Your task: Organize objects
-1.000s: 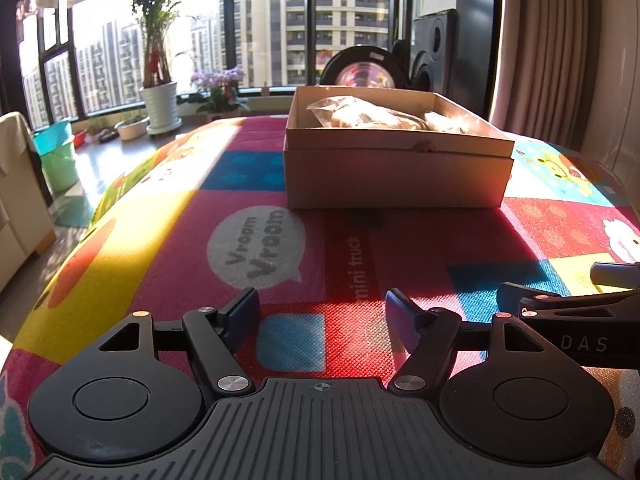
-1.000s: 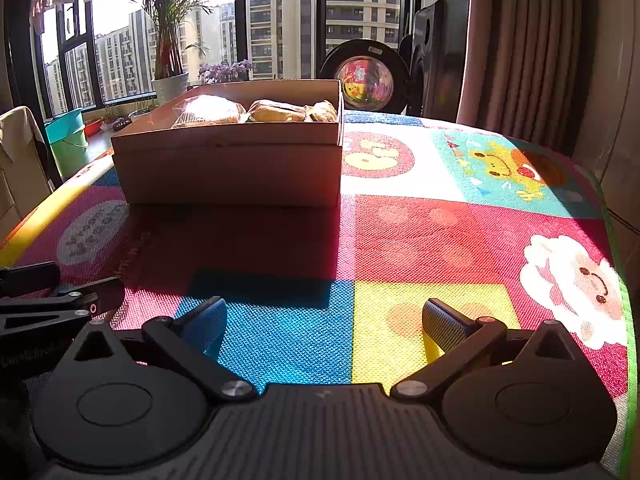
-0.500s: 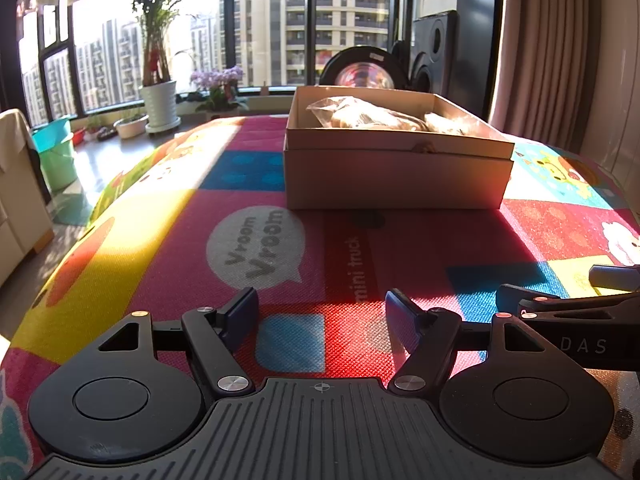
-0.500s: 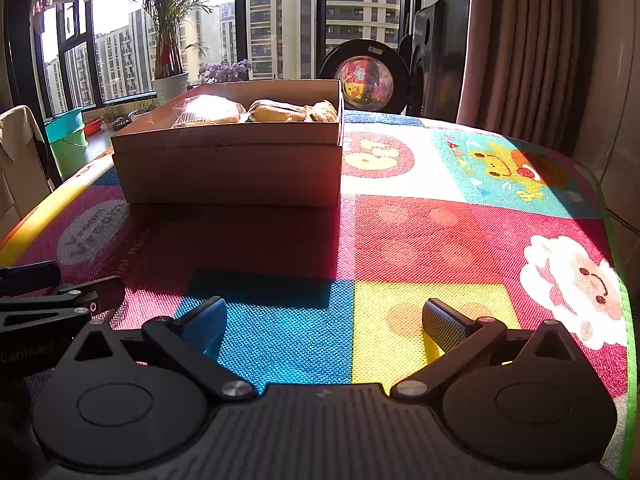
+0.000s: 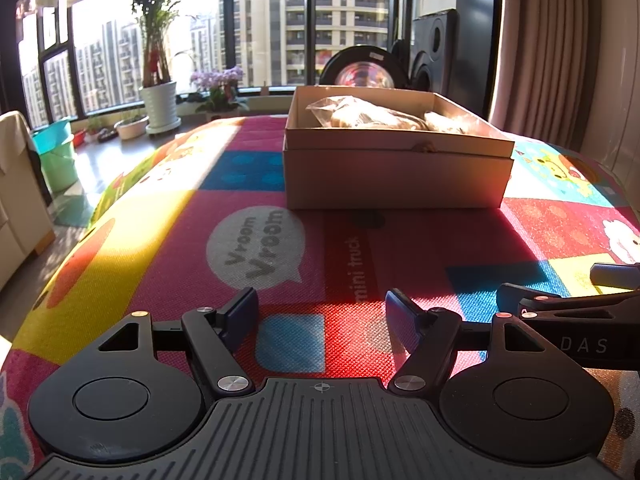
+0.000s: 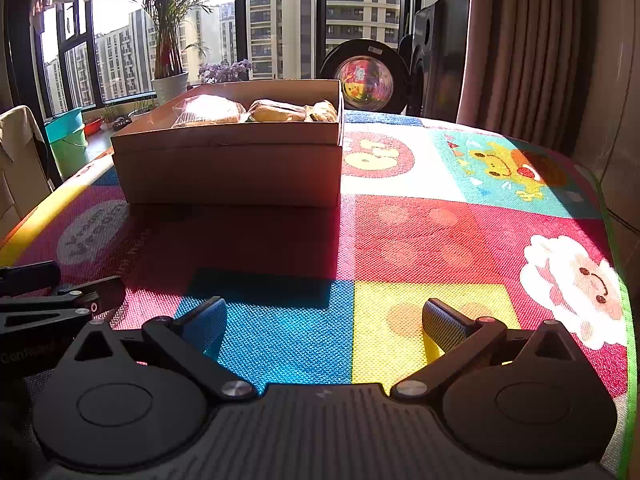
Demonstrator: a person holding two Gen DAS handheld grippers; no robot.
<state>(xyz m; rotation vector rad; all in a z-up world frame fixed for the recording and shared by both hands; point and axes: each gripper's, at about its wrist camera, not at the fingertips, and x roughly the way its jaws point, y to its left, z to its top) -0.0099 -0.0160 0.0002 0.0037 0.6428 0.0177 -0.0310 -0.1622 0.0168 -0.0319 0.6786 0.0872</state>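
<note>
Looks pretty much finished: the wrapped snacks all sit in the box, and nothing loose shows on the mat. Both tongs, left and right, are spread and empty, low over the mat.

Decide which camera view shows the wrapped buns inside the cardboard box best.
The right wrist view: three wrapped buns show over the cardboard box wall. The left wrist view shows them as glary plastic, harder to separate.
</note>
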